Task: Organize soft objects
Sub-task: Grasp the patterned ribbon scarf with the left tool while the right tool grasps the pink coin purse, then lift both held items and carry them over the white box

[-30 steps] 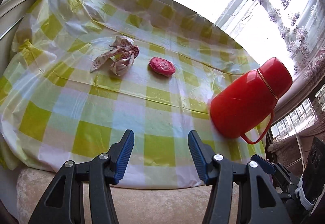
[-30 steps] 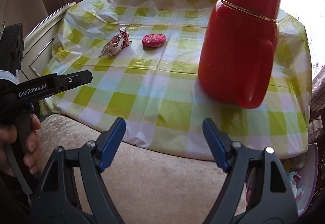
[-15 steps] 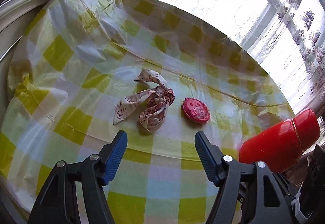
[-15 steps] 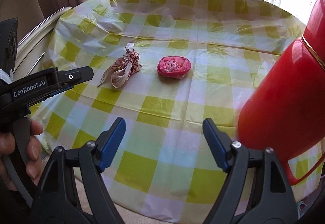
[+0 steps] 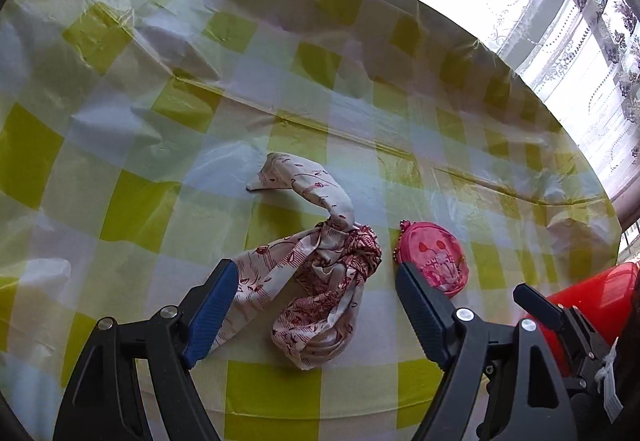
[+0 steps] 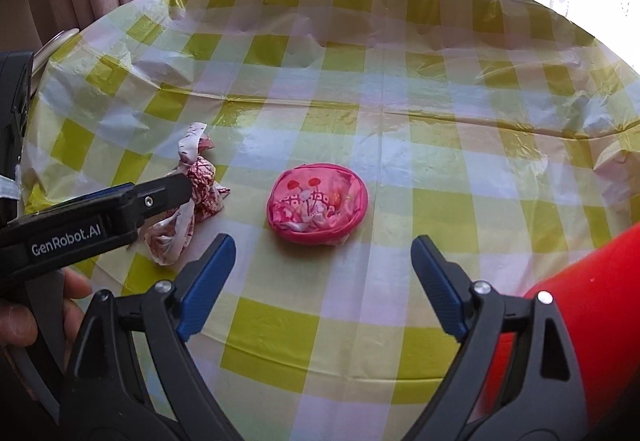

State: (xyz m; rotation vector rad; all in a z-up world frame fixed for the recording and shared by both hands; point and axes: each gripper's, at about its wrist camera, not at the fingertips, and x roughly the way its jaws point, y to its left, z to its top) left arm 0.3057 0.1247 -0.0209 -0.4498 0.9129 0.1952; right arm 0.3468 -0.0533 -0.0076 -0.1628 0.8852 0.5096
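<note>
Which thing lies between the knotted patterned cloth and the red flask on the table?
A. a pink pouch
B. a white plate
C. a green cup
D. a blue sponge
A: the pink pouch lies right of the knotted cloth, with the red flask further right.

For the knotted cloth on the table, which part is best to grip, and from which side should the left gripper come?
Probably the knot, where the knotted cloth bunches thickest and stands above the checked tablecloth; its tails lie flat and thin. Come from above and the near side: the left gripper, jaws opening, already brackets the cloth without touching it. Keep clear of the pink pouch beside it.
</note>
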